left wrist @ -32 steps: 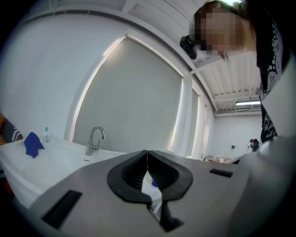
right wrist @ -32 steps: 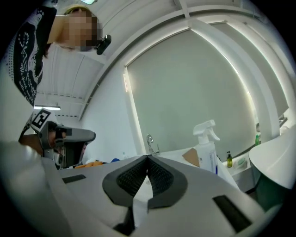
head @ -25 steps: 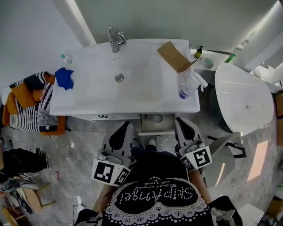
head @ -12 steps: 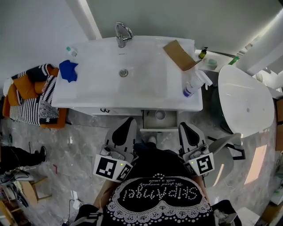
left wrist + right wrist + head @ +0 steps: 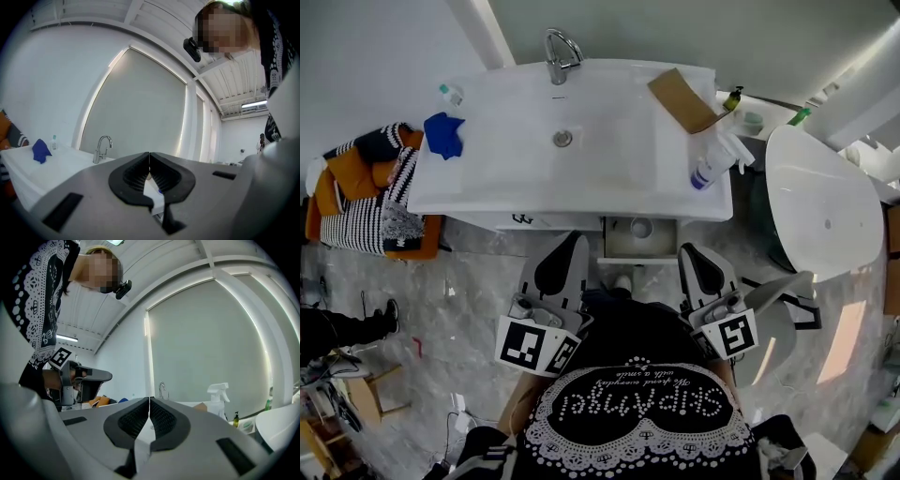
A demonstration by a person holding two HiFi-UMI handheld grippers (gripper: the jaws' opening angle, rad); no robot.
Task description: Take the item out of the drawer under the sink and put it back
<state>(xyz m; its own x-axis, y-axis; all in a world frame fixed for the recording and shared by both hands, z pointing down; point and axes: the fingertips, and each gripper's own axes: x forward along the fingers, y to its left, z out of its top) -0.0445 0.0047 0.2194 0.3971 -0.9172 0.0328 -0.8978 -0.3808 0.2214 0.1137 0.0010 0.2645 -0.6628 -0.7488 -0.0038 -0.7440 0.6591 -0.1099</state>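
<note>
The white sink (image 5: 609,183) fills the top of the head view, with its faucet (image 5: 561,52) at the back. Under its front edge a small drawer (image 5: 615,240) stands pulled out, and a round pale item (image 5: 641,227) lies inside it. My left gripper (image 5: 577,239) hangs left of the drawer, shut with nothing in it. My right gripper (image 5: 687,249) is just right of the drawer, also shut and empty. In the left gripper view the pads (image 5: 140,173) meet, and the faucet (image 5: 103,147) shows beyond. In the right gripper view the pads (image 5: 161,418) touch too.
On the sink top lie a brown cardboard piece (image 5: 682,101), a spray bottle (image 5: 712,164), a blue cloth (image 5: 443,134) and a small bottle (image 5: 450,94). A white tub (image 5: 820,202) stands to the right. Clothes on an orange seat (image 5: 366,202) sit to the left.
The head view has shifted, so the sink and drawer sit a little higher in the picture. Both grippers stay shut and empty, in nearly the same places beside the drawer.
</note>
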